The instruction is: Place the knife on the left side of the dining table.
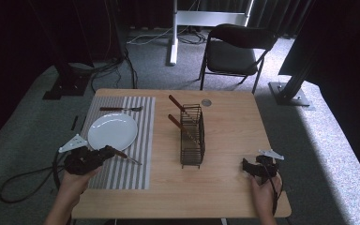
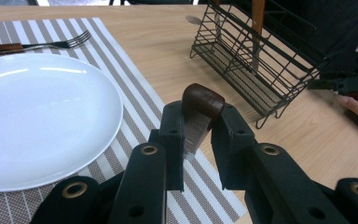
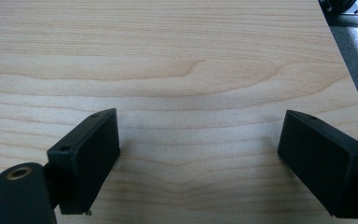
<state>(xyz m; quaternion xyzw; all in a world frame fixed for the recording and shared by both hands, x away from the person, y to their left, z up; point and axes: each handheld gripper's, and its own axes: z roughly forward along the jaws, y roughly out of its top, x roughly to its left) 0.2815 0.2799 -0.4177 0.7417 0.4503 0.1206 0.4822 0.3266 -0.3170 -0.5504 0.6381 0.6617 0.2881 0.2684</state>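
Pale wood grain runs across the surface (image 1: 225, 183). At my left, the left hand-held gripper (image 2: 198, 128) is clamped on a knife (image 1: 124, 156) with a dark brown wooden handle. It lies low over the striped placemat (image 1: 136, 173), just right of the white plate (image 1: 112, 131), blade pointing right toward the wire basket (image 1: 192, 136). My right hand-held gripper (image 3: 198, 158) sits with jaws wide apart.

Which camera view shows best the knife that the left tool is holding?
The high view: it shows the whole knife, brown handle in the left tool and blade lying on the striped placemat. The left gripper view gives just the handle end between the jaws, close up. The right gripper view faces bare table.
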